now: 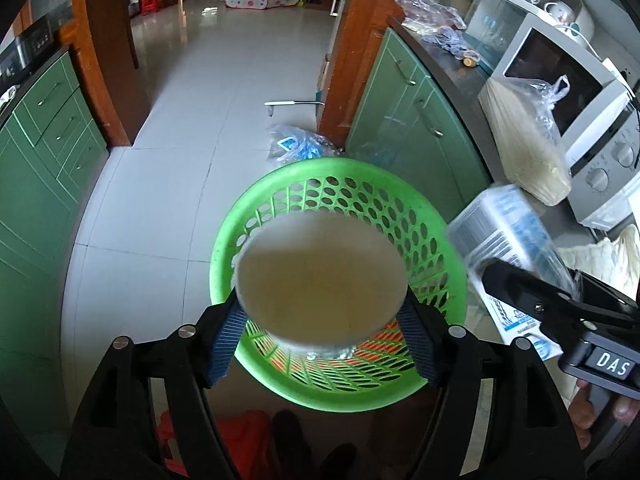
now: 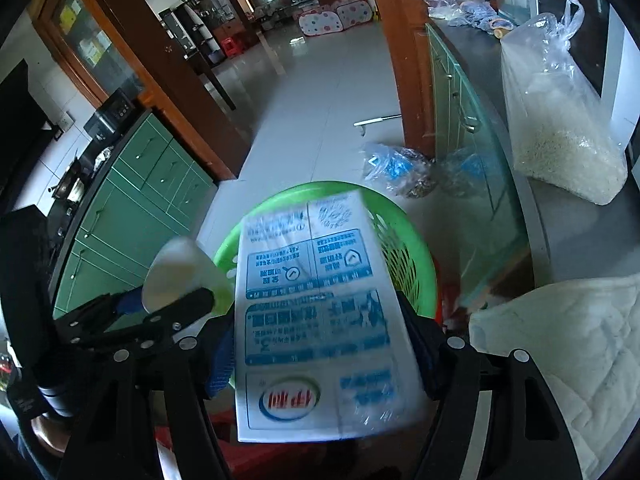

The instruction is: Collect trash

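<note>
A white microwave (image 1: 560, 92) sits on the dark countertop (image 1: 452, 68), a clear plastic bag of grain (image 2: 560, 120) leaning just in front of its door. Farther back along the counter lie crumpled plastic wrap (image 1: 424, 4) and a bluish cloth (image 1: 452, 40). A quilted white cloth (image 2: 568, 356) lies nearer than the microwave. Below are green cabinets (image 1: 404, 120), with a blue-printed plastic bag (image 1: 296, 146) on the tiled floor (image 1: 192, 120).

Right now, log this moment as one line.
left hand-held gripper: white paper cup | right hand-held gripper: blue-printed white carton | both over green perforated plastic basket
</note>
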`<action>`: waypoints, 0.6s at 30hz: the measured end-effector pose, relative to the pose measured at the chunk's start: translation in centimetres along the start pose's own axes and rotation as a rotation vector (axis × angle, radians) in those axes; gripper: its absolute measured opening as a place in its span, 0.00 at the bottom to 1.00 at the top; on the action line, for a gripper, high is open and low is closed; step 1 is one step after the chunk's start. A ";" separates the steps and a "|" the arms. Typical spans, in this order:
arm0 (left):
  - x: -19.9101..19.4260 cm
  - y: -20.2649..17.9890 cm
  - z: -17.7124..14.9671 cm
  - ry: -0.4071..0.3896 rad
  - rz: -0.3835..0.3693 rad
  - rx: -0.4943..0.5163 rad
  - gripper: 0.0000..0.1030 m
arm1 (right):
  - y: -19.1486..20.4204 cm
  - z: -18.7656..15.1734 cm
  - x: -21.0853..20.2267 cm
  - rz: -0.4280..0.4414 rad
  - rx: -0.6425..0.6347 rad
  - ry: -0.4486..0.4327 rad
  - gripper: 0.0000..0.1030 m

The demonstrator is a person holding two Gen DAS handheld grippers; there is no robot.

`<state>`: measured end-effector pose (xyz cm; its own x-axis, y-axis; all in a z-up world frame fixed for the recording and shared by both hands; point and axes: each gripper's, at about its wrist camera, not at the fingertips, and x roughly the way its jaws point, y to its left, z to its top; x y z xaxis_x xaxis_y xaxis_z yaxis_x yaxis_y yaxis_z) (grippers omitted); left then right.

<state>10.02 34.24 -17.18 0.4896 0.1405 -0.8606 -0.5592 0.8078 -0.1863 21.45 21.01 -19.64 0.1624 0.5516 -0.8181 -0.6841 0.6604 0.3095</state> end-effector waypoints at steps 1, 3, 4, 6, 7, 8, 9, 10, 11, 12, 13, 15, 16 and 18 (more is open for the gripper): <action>0.0 0.0 0.0 -0.001 0.000 0.000 0.69 | -0.1 -0.1 0.1 0.005 0.000 0.006 0.66; -0.1 0.0 -0.1 -0.001 0.007 0.001 0.71 | -0.3 -0.4 0.1 0.003 0.002 0.005 0.67; -0.2 0.0 -0.1 -0.003 0.008 0.000 0.72 | -0.3 -0.6 0.0 0.003 0.002 0.005 0.67; -0.5 -0.1 -0.1 -0.013 0.015 0.003 0.75 | -0.2 -0.4 0.1 0.002 0.006 0.001 0.69; -0.7 -0.1 -0.2 -0.017 0.016 0.004 0.75 | -0.3 -0.4 0.0 0.005 0.011 -0.002 0.69; -0.8 -0.1 -0.2 -0.022 0.016 0.002 0.78 | -0.4 -0.4 -0.1 0.012 0.015 -0.001 0.69; -1.0 -0.2 -0.3 -0.027 0.017 0.000 0.79 | -0.4 -0.4 -0.2 0.010 0.016 -0.003 0.69; -1.1 -0.2 -0.2 -0.029 0.017 0.000 0.79 | -0.4 -0.5 -0.4 0.006 0.015 -0.007 0.69; -1.2 -0.2 -0.3 -0.030 0.020 0.003 0.80 | -0.4 -0.6 -0.6 0.008 0.015 -0.010 0.69; -1.4 -0.2 -0.4 -0.031 0.021 0.005 0.80 | -0.4 -0.7 -1.0 0.011 0.014 -0.013 0.69; -1.4 -0.2 -0.4 -0.032 0.021 0.007 0.80 | -0.4 -0.7 -1.2 0.010 0.013 -0.016 0.70; -1.7 -0.3 -0.5 -0.032 0.022 0.010 0.80 | -0.4 -1.0 -2.0 0.003 0.005 -0.025 0.73; -1.8 -0.4 -0.5 -0.035 0.022 0.009 0.80 | -0.5 -1.2 -2.5 -0.004 -0.004 -0.031 0.73; -2.3 -0.5 -0.7 -0.044 0.020 0.010 0.85 | -0.4 -1.5 -3.5 -0.025 -0.026 -0.046 0.74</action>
<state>8.75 33.10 -15.42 0.5078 0.1817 -0.8421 -0.5629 0.8100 -0.1646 20.07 18.05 -17.66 0.2117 0.5580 -0.8024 -0.6977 0.6612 0.2757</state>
